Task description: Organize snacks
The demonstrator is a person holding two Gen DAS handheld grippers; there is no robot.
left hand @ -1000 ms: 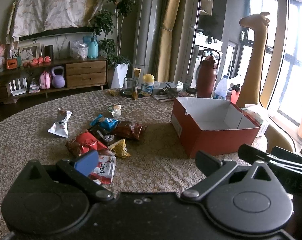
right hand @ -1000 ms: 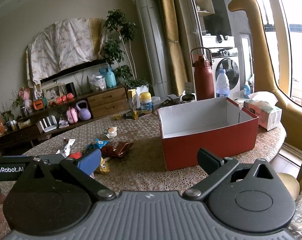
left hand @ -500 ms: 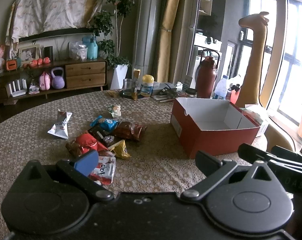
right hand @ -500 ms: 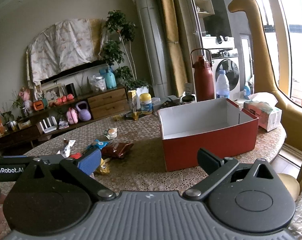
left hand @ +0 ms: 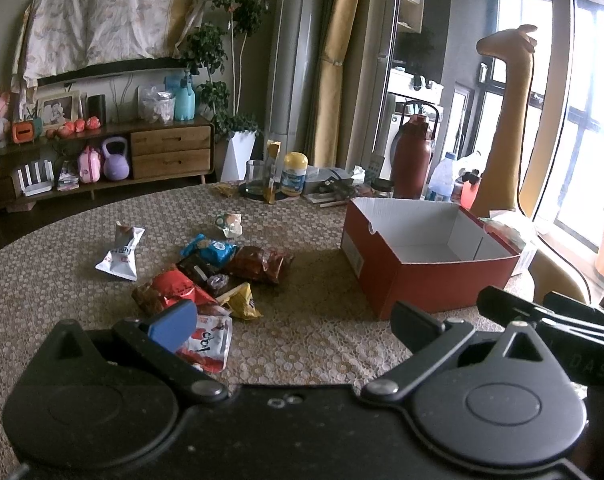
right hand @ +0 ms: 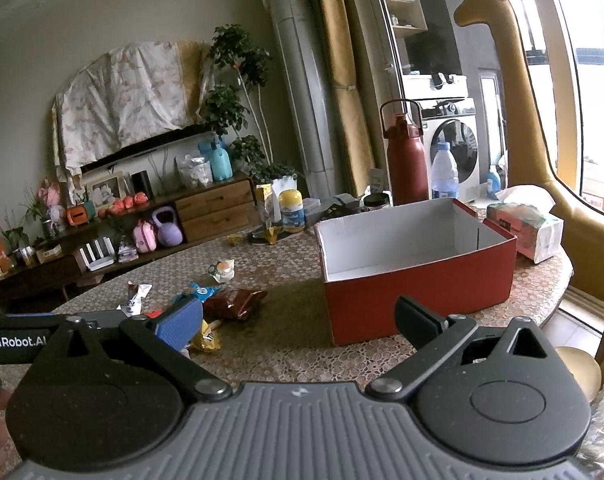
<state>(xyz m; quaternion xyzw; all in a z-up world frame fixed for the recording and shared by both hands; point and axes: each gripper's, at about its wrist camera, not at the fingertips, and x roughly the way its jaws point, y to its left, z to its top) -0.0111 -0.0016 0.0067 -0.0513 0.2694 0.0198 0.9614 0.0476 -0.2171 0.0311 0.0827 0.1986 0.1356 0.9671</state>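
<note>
Barely any shift since a second ago: snack packets (left hand: pixel 206 276) sitting a touch lower in the left wrist view, same heap, same lie. Clustered on the lace-patterned table (left hand: pixel 314 344), left of the red box (left hand: pixel 434 280), well apart from it. Red-and-white pouch (left hand: pixel 208 344) nearest, just past the left gripper (left hand: pixel 292 320); yellow packet (left hand: pixel 242 302), brown bag (left hand: pixel 258 264) and blue packet (left hand: pixel 212 250) behind; white sachet (left hand: pixel 120 254) off alone to the left; small round-wrapped sweet (left hand: pixel 230 224) farther back. Box open-topped, white inside, nothing visible in it.

Left gripper spread wide, nothing between the fingers, hovering above the cloth. Right gripper (right hand: pixel 298 322) likewise wide open and bare, aimed between heap and box.

Likely step: reaching for a first packet. Best to take the nearest pouch or a loose outlier, not the middle of the pile, where overlapping wrappers would drag along. Coming in low and flat over the cloth, pinching a crimped seam or corner, since slick film tends to slip from a grip on the puffed middle. Lifting clear before swinging right.

Open cloth between pile and box: clear lane for carrying. Near box wall tall enough to demand a lift over the rim. Table edge close below both grippers; bottles, jar and flask crowding the far side behind the box, tissue pack (right hand: pixel 530 232) at its right.
</note>
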